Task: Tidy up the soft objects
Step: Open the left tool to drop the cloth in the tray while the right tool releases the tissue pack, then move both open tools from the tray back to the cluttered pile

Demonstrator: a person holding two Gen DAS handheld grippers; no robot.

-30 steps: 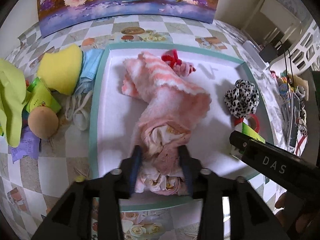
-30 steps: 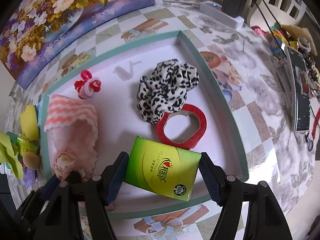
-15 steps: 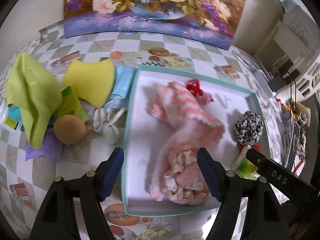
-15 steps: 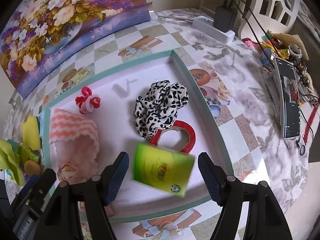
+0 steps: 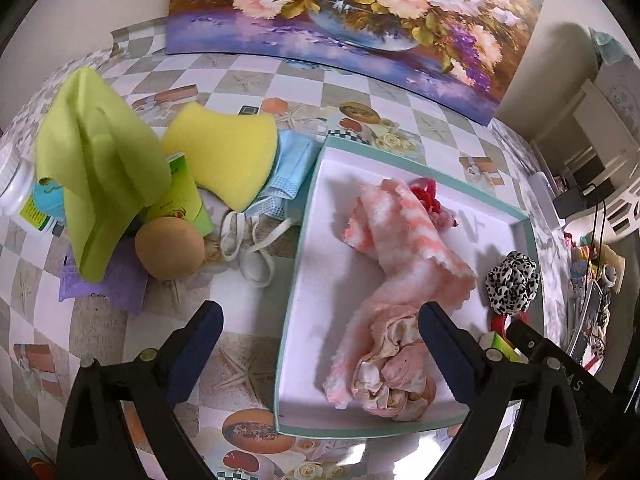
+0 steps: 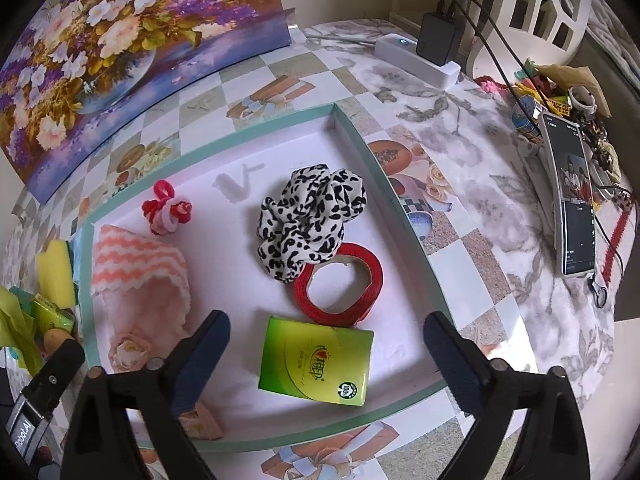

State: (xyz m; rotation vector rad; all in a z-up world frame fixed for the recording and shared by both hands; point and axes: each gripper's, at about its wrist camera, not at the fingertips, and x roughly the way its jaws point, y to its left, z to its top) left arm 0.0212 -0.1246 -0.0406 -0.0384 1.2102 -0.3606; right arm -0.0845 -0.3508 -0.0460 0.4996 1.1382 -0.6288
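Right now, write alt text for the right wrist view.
The open right gripper hovers over a green tissue pack lying free in a teal-rimmed tray. Behind it lie a red tape roll, leopard scrunchie and pink towel.

A table (image 5: 248, 80) covered in a checked, picture-printed cloth carried everything. A shallow white tray (image 5: 298, 240) with a teal rim lay on it. Left of the tray sat a heap: a yellow sponge (image 5: 224, 152), a blue mask (image 5: 294, 160), a lime cloth (image 5: 92, 160), a tan ball (image 5: 170, 248) and a purple sheet (image 5: 116, 286). A flower painting (image 5: 360, 12) stood at the back. Right of the tray lay a phone (image 6: 572, 196) and a white power strip (image 6: 416, 62).
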